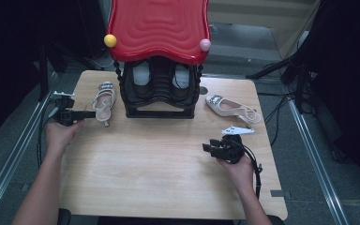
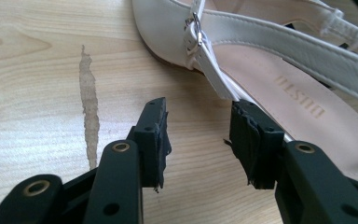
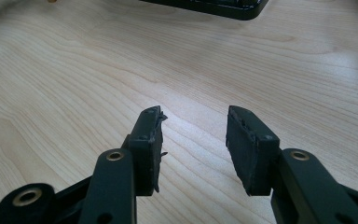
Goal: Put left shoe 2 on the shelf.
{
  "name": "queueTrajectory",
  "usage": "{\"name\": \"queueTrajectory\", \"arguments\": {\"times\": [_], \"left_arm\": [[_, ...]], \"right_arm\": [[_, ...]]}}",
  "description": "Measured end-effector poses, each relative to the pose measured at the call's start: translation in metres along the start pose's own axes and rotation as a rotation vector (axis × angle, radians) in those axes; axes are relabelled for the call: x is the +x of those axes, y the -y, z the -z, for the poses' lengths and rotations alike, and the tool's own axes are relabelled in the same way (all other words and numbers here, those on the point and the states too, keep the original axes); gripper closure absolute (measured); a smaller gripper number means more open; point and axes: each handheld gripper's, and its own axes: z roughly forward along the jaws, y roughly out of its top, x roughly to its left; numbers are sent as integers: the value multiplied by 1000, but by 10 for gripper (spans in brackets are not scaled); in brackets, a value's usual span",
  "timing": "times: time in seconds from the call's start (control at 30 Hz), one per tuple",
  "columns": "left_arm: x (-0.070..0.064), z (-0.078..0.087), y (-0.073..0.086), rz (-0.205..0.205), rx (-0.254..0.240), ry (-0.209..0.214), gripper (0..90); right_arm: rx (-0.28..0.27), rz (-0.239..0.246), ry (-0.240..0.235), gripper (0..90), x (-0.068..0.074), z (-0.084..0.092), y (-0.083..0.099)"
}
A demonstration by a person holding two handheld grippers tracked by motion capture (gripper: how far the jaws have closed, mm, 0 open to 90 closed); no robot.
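A white slingback sandal [image 1: 104,101] lies on the wooden table [image 1: 159,183] at the left of a black shoe rack [image 1: 159,101]. My left gripper [image 1: 90,114] points at its heel end from the left. In the left gripper view the jaws [image 2: 198,116] stand open, with bare wood between the pads and the sandal [image 2: 261,42] just beyond; its loose strap runs past the right pad's tip. A second white sandal [image 1: 229,107] lies right of the rack. My right gripper [image 1: 207,147] rests at the front right, open [image 3: 193,121] over bare wood.
The rack has a red wavy roof [image 1: 159,28] with a yellow ball [image 1: 110,41] and a pink ball [image 1: 205,45]. Two dark shoes with pale insoles [image 1: 141,75] sit inside it. The rack's base [image 3: 214,7] lies beyond the right gripper. A pale streak [image 2: 89,107] marks the wood.
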Motion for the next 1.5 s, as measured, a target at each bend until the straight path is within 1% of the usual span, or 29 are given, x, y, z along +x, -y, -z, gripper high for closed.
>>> {"name": "queueTrajectory", "arguments": {"times": [0.03, 0.07, 0.1, 0.17, 0.2, 0.23, 0.3, 0.4, 0.47, 0.6, 0.7, 0.77, 0.9, 0.97, 1.0, 1.03, 1.07, 1.1, 1.13, 1.17, 1.2, 1.23, 1.27, 1.3, 1.4, 1.43, 1.5], "left_arm": [[0, 1, -2, -11, 10, -2, 570], [0, 3, -4, -19, 8, -6, 567], [0, 5, -6, -17, 7, -7, 563], [2, 8, -10, -14, 2, 9, 555], [3, 10, -12, -17, -1, 8, 552], [3, 10, -16, -11, 0, 0, 548], [2, 11, -20, -30, 6, -26, 550], [1, 13, -27, -21, -5, -10, 548], [-2, 13, -32, -22, -4, -11, 548], [-7, 17, -43, -12, -30, -10, 549], [-9, 19, -51, -21, -24, -17, 557], [-13, 17, -55, -11, -31, -23, 556], [-16, 9, -59, -22, -22, -34, 550], [-18, 4, -59, -28, -25, -51, 549], [-19, 1, -59, -26, -28, -56, 547], [-19, -2, -59, -16, -31, -55, 546], [-19, -5, -59, -10, -27, -56, 544], [-19, -7, -59, -14, -24, -65, 544], [-19, -11, -59, -3, -23, -73, 544], [-18, -13, -58, -4, -12, -87, 543], [-17, -16, -58, -2, -8, -91, 542], [-16, -18, -57, -4, -4, -89, 538], [-15, -20, -57, 1, 0, -84, 522], [-15, -22, -57, 0, 1, -89, 520], [-20, -27, -57, -7, 7, -93, 521], [-22, -30, -57, -16, 13, -95, 521], [-24, -33, -57, -12, 8, -113, 510]], "right_arm": [[0, -3, -1, 565, 0, 0, 0], [-2, -3, -2, 565, 0, 0, 0], [-1, -2, -2, 565, 0, 0, 0], [-2, -4, -2, 565, 0, 0, 0], [-2, -4, -2, 565, 0, -1, 0], [-1, -3, -2, 564, 0, -1, 0], [3, -1, 1, 563, 1, -1, 0], [4, -2, 2, 563, 1, -1, 0], [5, -6, 1, 563, 0, -1, 0], [5, -6, -1, 562, 0, -1, 0], [4, -5, 0, 562, 0, -1, 0], [4, -4, 0, 561, 0, -1, 0], [5, -7, -2, 561, 1, -1, 0], [6, -6, -1, 560, 1, -1, 0], [7, -6, 0, 560, 0, -2, 0], [6, -7, -1, 560, 0, -2, 0], [6, -5, -1, 560, 0, -2, 0], [6, -3, -1, 560, 0, -2, 0], [6, -4, -1, 560, 0, -2, 0], [6, -7, -1, 559, 0, -2, 0], [6, -8, -2, 559, 1, -1, 0], [5, -8, -2, 559, 0, -1, 0], [5, -8, -2, 559, 0, -1, 0], [4, -8, -1, 559, 0, -1, 0], [5, -9, -1, 559, 0, -1, 0], [5, -8, -1, 559, 0, -1, 0], [4, -5, -1, 559, 1, -1, 0]]}}
